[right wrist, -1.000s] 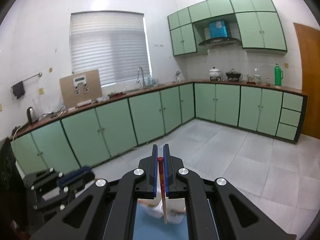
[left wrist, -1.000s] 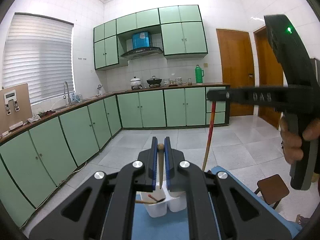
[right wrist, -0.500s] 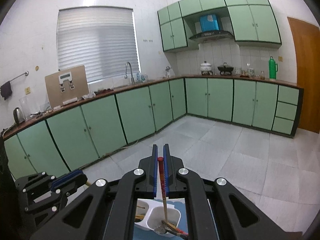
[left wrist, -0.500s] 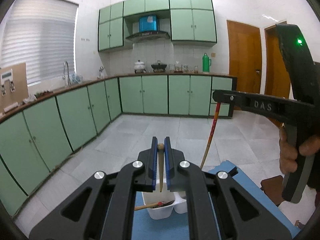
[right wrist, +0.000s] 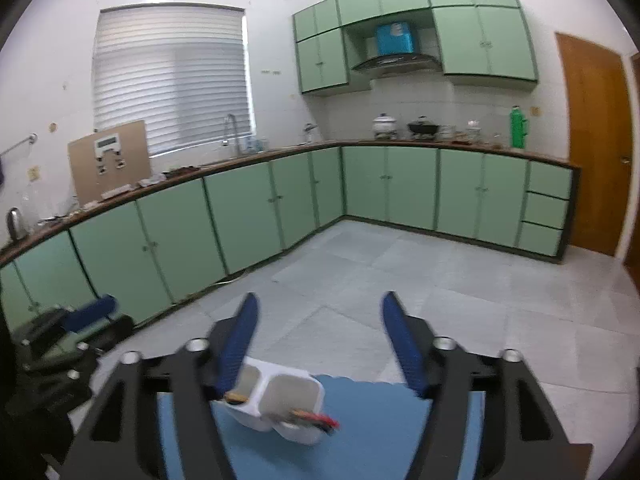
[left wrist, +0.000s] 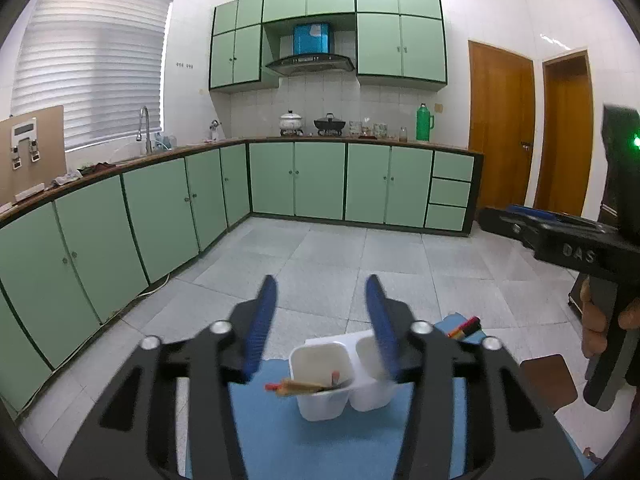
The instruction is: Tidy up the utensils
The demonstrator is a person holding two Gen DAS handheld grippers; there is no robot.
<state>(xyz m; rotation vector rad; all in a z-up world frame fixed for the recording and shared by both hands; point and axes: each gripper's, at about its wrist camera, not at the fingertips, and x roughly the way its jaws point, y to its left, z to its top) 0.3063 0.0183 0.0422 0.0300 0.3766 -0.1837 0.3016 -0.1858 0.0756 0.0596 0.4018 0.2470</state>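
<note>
A white two-cup utensil holder [left wrist: 340, 376] stands on a blue mat [left wrist: 320, 448]. Its left cup holds several chopsticks [left wrist: 298, 387] that lean out over the rim. My left gripper [left wrist: 320, 320] is open and empty above the holder. In the right wrist view the holder [right wrist: 280, 404] has red-tipped chopsticks [right wrist: 314, 418] sticking out of the right cup and a wooden end in the left cup. My right gripper [right wrist: 320, 340] is open and empty above it. The right gripper also shows in the left wrist view [left wrist: 560, 236], held by a hand.
Red-tipped utensils [left wrist: 464, 326] lie at the mat's far right corner. A brown stool [left wrist: 548, 384] stands right of the table. Green kitchen cabinets [left wrist: 340, 180] run along the far walls across a tiled floor. The left gripper shows at the left of the right wrist view [right wrist: 68, 332].
Both grippers have opened and let go of their chopsticks, which now rest in the holder's cups. Both views have tilted down toward the holder.
</note>
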